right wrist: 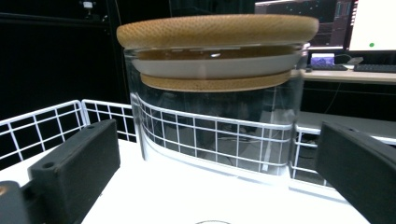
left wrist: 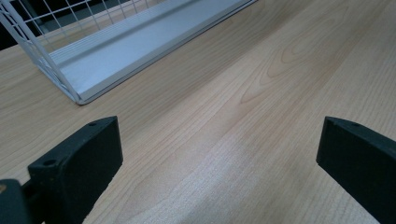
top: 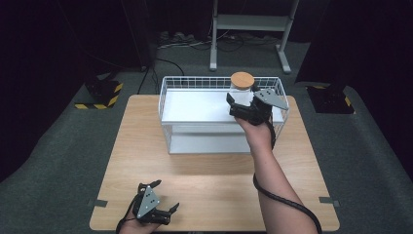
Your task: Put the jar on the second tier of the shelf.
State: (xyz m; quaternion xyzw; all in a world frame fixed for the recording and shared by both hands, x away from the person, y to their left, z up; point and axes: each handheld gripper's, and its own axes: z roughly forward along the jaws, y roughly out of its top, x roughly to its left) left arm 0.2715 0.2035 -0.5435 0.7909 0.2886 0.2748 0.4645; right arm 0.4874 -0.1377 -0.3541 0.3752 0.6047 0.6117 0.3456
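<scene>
A clear glass jar [top: 242, 80] with a round wooden lid [right wrist: 217, 30] stands on the top shelf of a white wire rack [top: 168, 92], in its far right corner. My right gripper [top: 242, 100] hovers over that shelf just in front of the jar. It is open, its jaws wide on either side of the jar [right wrist: 215, 116] and not touching the glass. My left gripper [top: 165, 196] rests low near the front edge of the wooden table [top: 204, 180], also open, with bare wood between its jaws. The rack's lower shelf [left wrist: 140, 51] lies ahead of it.
The rack has wire walls [right wrist: 42, 126] around its top shelf. On the dark floor stand a black-and-yellow striped base [top: 100, 95] at the left, a white desk frame [top: 248, 22] behind and a dark stand [top: 331, 100] at the right. Lit monitors [right wrist: 369, 25] sit far behind the jar.
</scene>
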